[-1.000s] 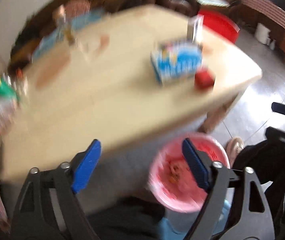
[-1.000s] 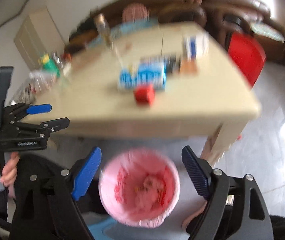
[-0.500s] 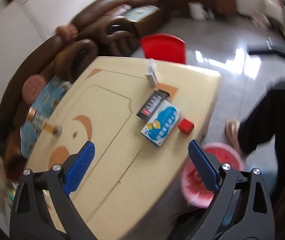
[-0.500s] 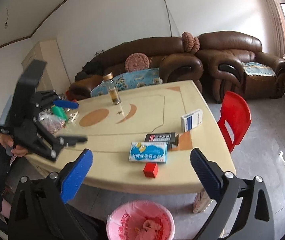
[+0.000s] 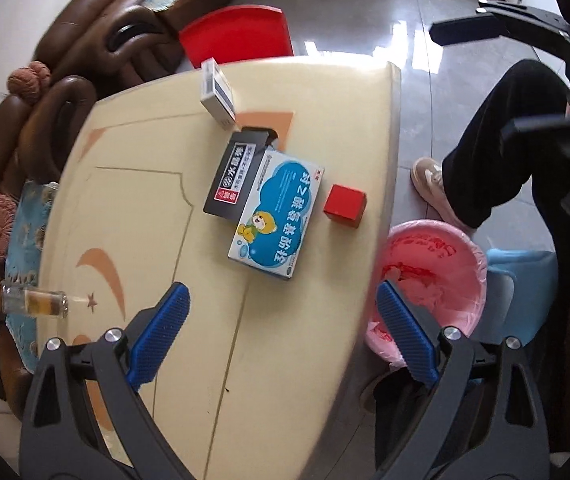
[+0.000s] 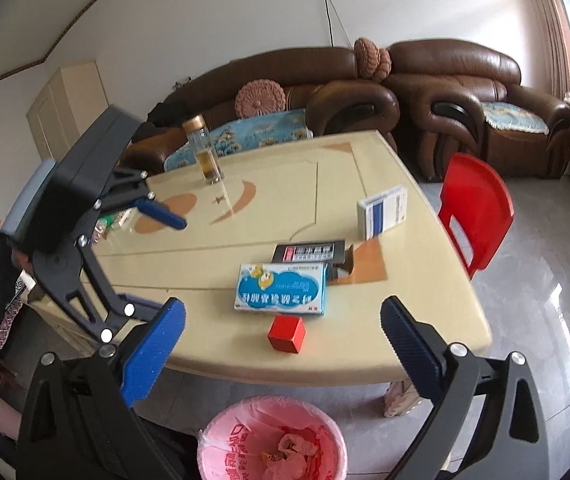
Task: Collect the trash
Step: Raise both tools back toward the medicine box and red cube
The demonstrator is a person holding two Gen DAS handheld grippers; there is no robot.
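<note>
Both claws released, empty – left gripper [image 5: 281,336] above table [image 5: 145,216], right gripper [image 6: 283,346] over bin [image 6: 273,440]; red block [image 6: 286,334] near table edge.

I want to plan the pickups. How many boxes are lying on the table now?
4: a small red box nearest the bin-side edge, a blue cartoon box behind it, a black box partly under that one, and a white-and-blue box toward the red chair.

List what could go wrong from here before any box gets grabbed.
The red cube sits near the table edge; a nudge could knock it to the floor, missing the pink-lined bin. The blue box overlaps the black box, so lifting one may drag the other. The glass bottle could tip if swept.
</note>
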